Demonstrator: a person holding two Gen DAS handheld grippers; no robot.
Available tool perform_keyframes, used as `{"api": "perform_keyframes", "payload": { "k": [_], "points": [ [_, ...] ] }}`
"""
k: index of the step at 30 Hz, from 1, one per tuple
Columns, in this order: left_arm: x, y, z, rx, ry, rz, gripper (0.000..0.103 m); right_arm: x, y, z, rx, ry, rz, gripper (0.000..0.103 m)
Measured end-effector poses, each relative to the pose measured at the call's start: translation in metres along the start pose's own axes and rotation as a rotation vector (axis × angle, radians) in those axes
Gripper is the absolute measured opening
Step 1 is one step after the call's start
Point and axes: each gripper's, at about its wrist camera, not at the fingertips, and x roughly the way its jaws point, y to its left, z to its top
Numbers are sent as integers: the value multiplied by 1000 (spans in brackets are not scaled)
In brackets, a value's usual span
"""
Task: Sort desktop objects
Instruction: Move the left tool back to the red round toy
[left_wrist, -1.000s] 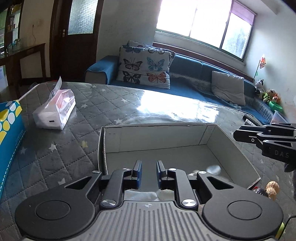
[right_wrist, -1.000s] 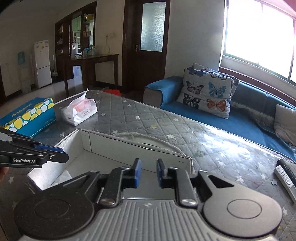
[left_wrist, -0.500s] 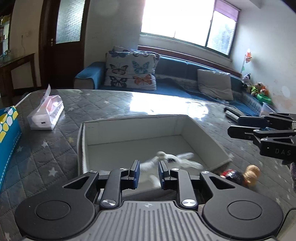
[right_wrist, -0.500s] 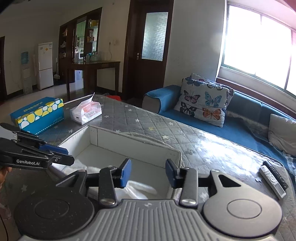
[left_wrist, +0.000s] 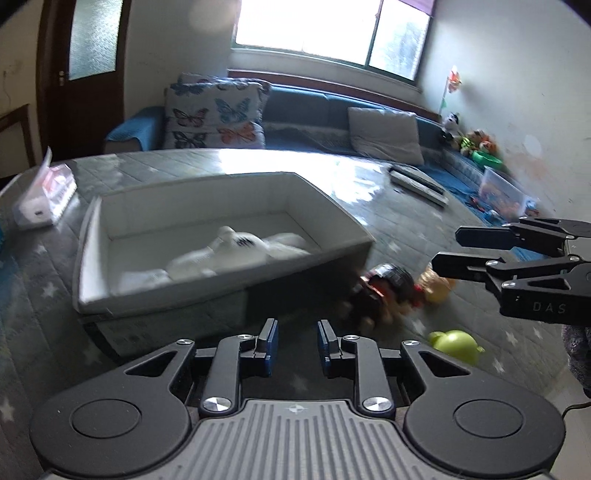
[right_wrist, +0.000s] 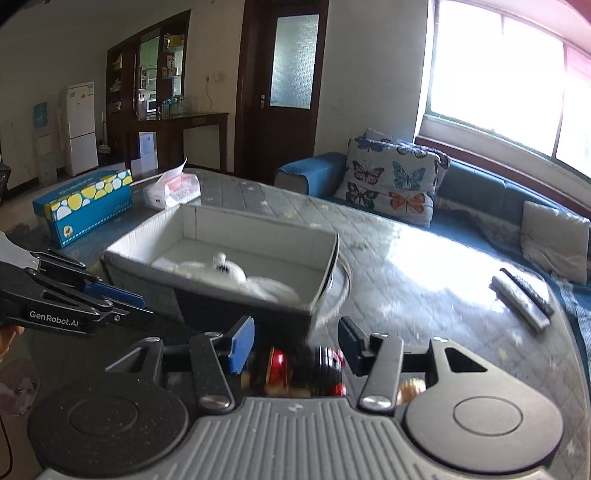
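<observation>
The white box (left_wrist: 221, 258) sits on the quilted table (left_wrist: 406, 229), with a white plush toy (left_wrist: 236, 249) lying inside it. In the left wrist view, the left gripper (left_wrist: 294, 345) is partly open and empty, its jaws apart over bare table just short of the box's near wall. At its 2 o'clock, just outside the box's corner, lie a blurred red-and-black toy (left_wrist: 384, 288) and, touching it, an orange one (left_wrist: 436, 284); a green toy (left_wrist: 456, 345) rests at 3 o'clock. The right gripper (right_wrist: 295, 341) is opening, and the red-and-black toy shows between its jaws, blurred; the pads do not press on it. The box's near corner stands right ahead of it. Remotes (right_wrist: 524, 295) lie at 2 o'clock, a tissue pack (right_wrist: 171, 188) and blue carton (right_wrist: 85, 206) at 10 to 11 o'clock beyond the box.
</observation>
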Motion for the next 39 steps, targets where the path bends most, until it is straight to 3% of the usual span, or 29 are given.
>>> {"api": "perform_keyframes", "payload": {
  "k": [3,20,39],
  "points": [
    [2,-10,-9,4,26,-26,25,-9,0,-14,2,9,-2,56],
    [5,-42,-27,6,102,-190,27,-38,25,-73,-13,96,100,57],
    [22,-58,-25,9,144,-207,28,-22,30,-99,10,165,140,57]
  ]
}}
